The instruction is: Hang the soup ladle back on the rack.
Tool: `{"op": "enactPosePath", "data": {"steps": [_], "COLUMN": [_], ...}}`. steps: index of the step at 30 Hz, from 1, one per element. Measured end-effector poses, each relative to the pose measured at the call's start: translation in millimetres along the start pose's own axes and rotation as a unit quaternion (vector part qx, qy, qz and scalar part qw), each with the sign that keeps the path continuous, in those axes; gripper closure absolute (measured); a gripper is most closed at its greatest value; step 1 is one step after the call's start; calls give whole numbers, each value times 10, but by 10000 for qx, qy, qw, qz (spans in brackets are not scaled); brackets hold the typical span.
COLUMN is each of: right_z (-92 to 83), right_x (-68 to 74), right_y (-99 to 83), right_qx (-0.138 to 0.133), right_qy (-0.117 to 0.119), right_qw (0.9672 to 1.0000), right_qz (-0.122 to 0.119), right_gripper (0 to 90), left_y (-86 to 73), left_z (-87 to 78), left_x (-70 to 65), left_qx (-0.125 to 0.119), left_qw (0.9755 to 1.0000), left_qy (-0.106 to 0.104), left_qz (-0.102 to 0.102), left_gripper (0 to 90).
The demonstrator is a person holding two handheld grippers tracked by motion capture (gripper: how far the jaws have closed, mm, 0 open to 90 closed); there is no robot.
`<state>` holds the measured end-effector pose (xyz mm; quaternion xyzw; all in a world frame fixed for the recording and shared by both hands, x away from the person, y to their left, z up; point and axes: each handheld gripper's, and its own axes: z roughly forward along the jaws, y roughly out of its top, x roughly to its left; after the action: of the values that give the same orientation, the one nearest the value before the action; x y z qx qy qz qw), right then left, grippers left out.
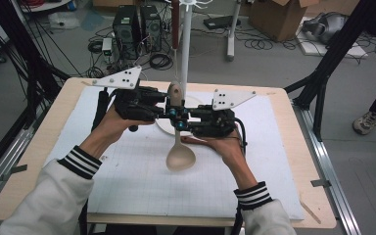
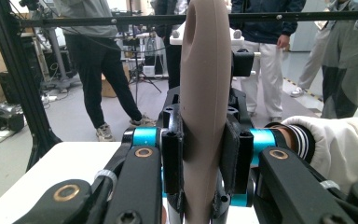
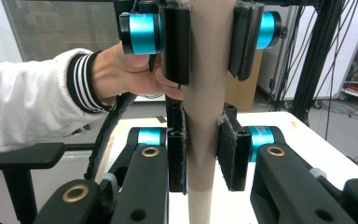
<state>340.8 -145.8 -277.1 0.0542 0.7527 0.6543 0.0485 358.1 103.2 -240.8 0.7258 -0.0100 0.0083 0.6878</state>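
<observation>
A pale wooden spoon (image 1: 180, 157) hangs upright over the white mat, bowl down and the holed handle end up. Both grippers meet at its handle from opposite sides. My left gripper (image 1: 172, 113) is shut on the handle; in the left gripper view its pads clamp the spoon handle (image 2: 205, 93) on both sides. Just below, my right gripper (image 1: 182, 121) is shut on the same handle. In the right gripper view its pads press the spoon shaft (image 3: 204, 107), with the left gripper (image 3: 209, 42) gripping higher up.
A white pole stand (image 1: 186, 54) rises behind the grippers, a dark brown utensil (image 1: 175, 24) hanging from it, its round base (image 1: 162, 126) on the gridded mat (image 1: 103, 161). A brown handle (image 1: 196, 140) lies under the right hand. Several people (image 2: 93, 70) stand beyond the table.
</observation>
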Motion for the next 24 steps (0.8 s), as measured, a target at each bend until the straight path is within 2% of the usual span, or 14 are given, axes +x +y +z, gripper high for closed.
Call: {"op": "enactPosePath", "data": {"steps": [3, 9, 12, 15, 18, 22, 24], "right_z": [-6, -26, -45, -62, -87, -114, -136], "right_x": [8, -5, -3, -9, -9, -21, -30], "right_y": [4, 3, 2, 1, 0, -4, -7], "right_qx": [39, 3, 20, 21, 26, 22, 4], "right_qy": [-48, -100, -134, -201, -243, -304, -368], "right_qw": [10000, 9999, 9999, 9998, 9996, 9995, 9992], "right_qz": [40, 33, 68, 81, 129, 123, 147], "right_gripper": [764, 765, 765, 765, 765, 765, 765], "left_y": [2, -5, -7, -22, -33, -52, -69], "left_z": [-1, -12, -26, -40, -49, -89, -123], "left_x": [-3, 4, -4, -11, -7, -1, -6], "left_qx": [5, 2, -30, 24, 103, 120, 138], "left_qw": [10000, 9998, 9990, 9983, 9973, 9957, 9954], "left_qy": [78, 154, 426, 580, 734, 912, 948], "left_qz": [34, 80, 103, 97, 7, -49, -43], "left_gripper": [715, 539, 386, 312, 172, 55, 49]}}
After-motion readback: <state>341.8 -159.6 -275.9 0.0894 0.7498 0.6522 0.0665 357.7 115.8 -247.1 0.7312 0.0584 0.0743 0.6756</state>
